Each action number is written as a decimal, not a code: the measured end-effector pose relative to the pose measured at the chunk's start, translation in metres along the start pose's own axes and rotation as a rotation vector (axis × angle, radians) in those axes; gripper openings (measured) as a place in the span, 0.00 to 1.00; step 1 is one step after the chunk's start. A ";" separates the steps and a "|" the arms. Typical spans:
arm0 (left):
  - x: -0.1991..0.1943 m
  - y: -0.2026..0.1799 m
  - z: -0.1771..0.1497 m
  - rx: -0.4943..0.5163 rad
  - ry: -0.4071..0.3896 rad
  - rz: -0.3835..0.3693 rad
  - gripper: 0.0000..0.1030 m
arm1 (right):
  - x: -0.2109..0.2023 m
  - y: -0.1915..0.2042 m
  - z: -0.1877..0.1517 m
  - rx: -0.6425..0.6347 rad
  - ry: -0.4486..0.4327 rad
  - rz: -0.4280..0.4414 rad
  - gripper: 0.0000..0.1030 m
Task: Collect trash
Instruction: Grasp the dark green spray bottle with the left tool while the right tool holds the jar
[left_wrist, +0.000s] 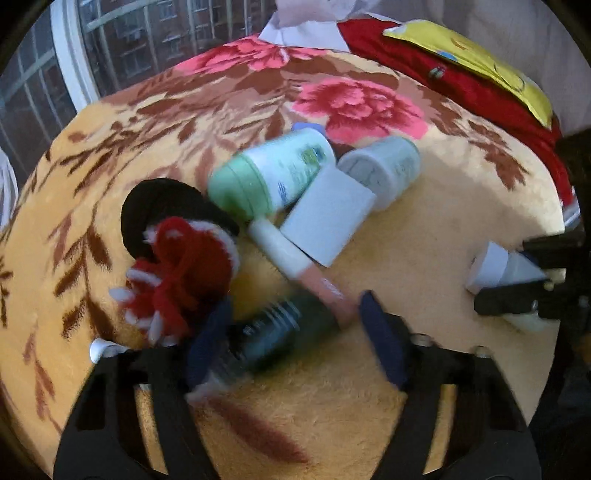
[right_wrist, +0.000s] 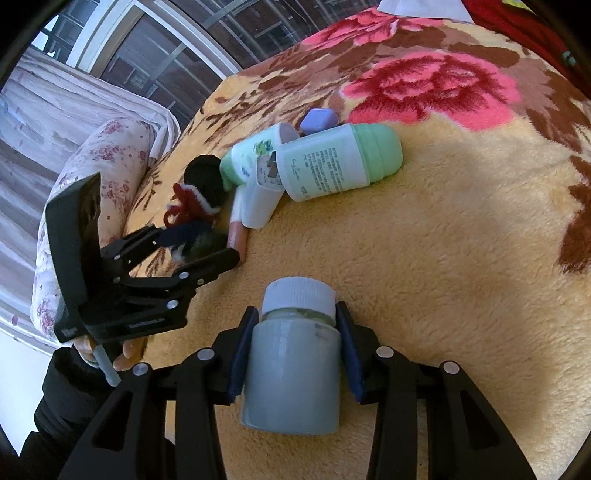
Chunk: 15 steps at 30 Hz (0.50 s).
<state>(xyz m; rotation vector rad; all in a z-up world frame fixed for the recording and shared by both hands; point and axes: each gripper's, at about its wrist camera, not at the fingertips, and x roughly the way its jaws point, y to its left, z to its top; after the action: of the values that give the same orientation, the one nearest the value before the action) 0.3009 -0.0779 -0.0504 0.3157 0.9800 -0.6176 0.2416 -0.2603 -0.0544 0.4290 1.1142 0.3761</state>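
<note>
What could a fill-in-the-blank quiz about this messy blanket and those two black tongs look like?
1. The right tongs grip a small grey jar with a ____ ribbed screw cap.
2. The dark green tube lies between the pads of the ____ tongs.
3. The two big white bottles have caps coloured pale ____.
4. Everything lies on a plush yellow blanket printed with big red ____.

Missing words: white; left; green; flowers

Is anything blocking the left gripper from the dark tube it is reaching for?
Nothing visible. The dark tube already lies between the left gripper's pads. The red pom-pom crowds one pad and the pink tube crosses the far end.
</note>
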 end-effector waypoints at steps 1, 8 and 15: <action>-0.001 0.000 -0.002 -0.006 -0.008 0.007 0.59 | 0.000 0.000 0.000 -0.001 0.000 -0.001 0.40; -0.004 0.002 -0.011 0.014 0.023 0.027 0.54 | 0.000 -0.001 0.000 -0.006 -0.003 0.001 0.40; 0.000 0.005 -0.017 0.018 0.028 0.045 0.56 | 0.000 0.000 0.000 -0.005 -0.002 0.001 0.40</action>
<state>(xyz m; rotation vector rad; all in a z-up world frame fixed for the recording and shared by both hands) 0.2926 -0.0655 -0.0590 0.3615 0.9919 -0.5829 0.2418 -0.2604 -0.0539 0.4253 1.1107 0.3789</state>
